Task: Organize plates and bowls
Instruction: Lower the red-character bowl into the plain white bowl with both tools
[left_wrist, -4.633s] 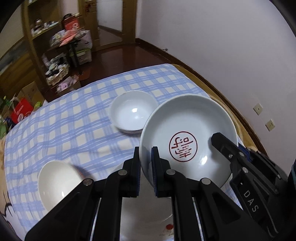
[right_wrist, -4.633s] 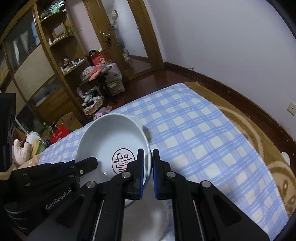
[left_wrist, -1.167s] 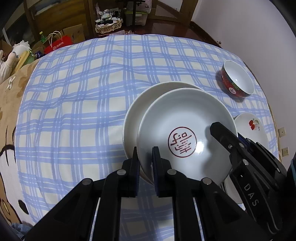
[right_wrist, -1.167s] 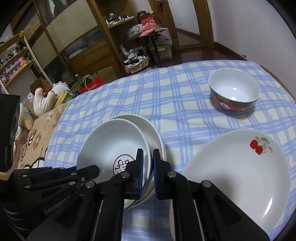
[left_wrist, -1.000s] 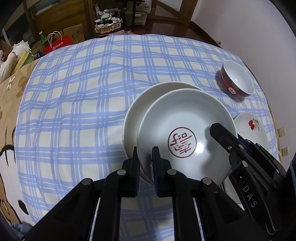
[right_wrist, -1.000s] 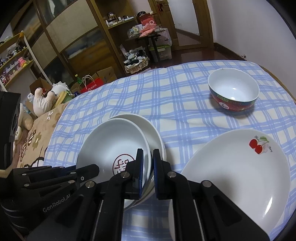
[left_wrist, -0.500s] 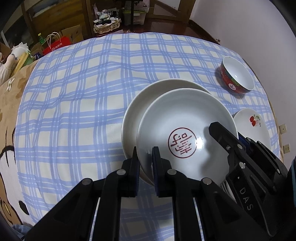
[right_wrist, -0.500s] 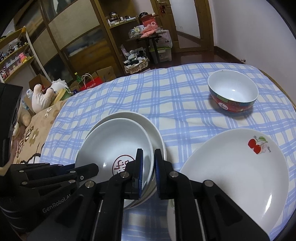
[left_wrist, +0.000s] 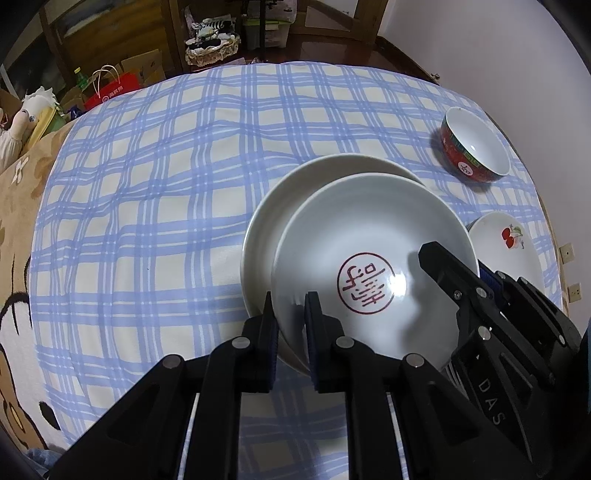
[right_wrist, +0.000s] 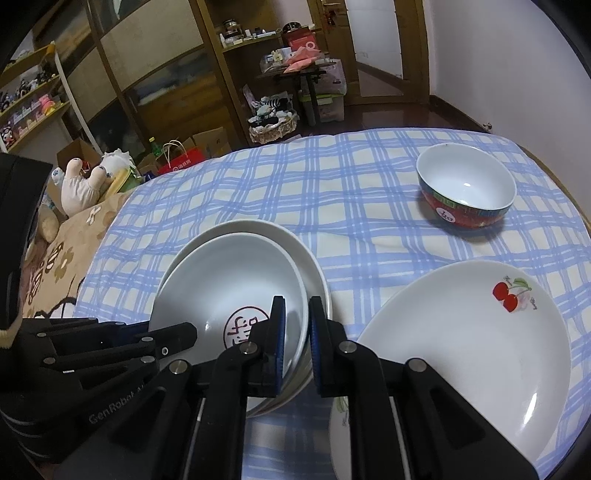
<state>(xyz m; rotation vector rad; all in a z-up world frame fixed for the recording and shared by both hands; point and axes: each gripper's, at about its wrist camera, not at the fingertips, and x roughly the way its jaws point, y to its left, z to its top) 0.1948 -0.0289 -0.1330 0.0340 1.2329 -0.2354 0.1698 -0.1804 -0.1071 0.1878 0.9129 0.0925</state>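
Observation:
A white plate with a red seal mark (left_wrist: 369, 240) (right_wrist: 229, 273) lies nested in a larger plain white plate (left_wrist: 266, 221) (right_wrist: 314, 266) on the checked tablecloth. My left gripper (left_wrist: 290, 314) is shut on its near rim, one finger under the lip and one inside. My right gripper (right_wrist: 295, 325) is shut on the opposite rim. Each gripper shows in the other's view: the right one (left_wrist: 461, 291) at the plate's right edge, the left one (right_wrist: 173, 336) at its left edge.
A red-sided bowl (left_wrist: 474, 147) (right_wrist: 465, 188) stands upright at the far right. A cherry-printed plate (left_wrist: 506, 236) (right_wrist: 461, 332) lies close to the right of the stack. The blue checked cloth (left_wrist: 166, 184) stretches to the left. Shelves and boxes stand beyond the table.
Since the earliest frames the seal plate has been carried across and set into the larger white plate. Over the last second both hands stay put; the right jaws stand a shade wider.

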